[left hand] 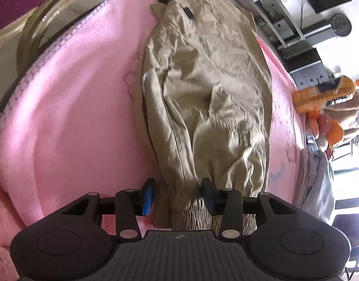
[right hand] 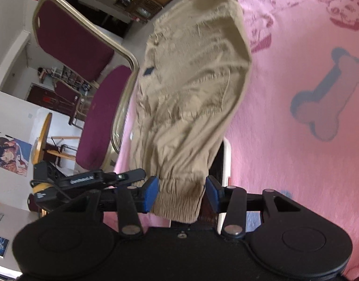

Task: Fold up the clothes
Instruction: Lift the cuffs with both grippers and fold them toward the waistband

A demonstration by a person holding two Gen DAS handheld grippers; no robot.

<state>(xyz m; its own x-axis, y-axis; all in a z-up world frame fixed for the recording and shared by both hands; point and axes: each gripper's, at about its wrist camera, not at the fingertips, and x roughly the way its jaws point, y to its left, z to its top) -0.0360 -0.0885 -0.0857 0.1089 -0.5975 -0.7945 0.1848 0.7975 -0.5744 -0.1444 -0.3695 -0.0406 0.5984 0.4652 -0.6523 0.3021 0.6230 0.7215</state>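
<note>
Two tongs work on one pair of khaki trousers point(left hand: 207, 75) spread over a pink blanket point(left hand: 81, 98). In the left wrist view, the left tongs point(left hand: 178, 195) stand partly open with the elastic cuff point(left hand: 198, 213) of a trouser leg between the blue pads point(left hand: 148, 196); the right pad touches the cloth, the left one stands just clear of it, so I cannot tell whether it truly grips. The trousers run away from the tongs, crumpled, toward a shelf unit point(left hand: 278, 18).

In the right wrist view, a maroon chair point(right hand: 85, 75) stands left of the blanket's edge. The right tongs point(right hand: 183, 194) are partly open and closed on the other gathered cuff point(right hand: 179, 203), both pads against it. That leg rises from the tongs, lifted off the blanket. A dark bone print point(right hand: 327, 96) lies to the right.
</note>
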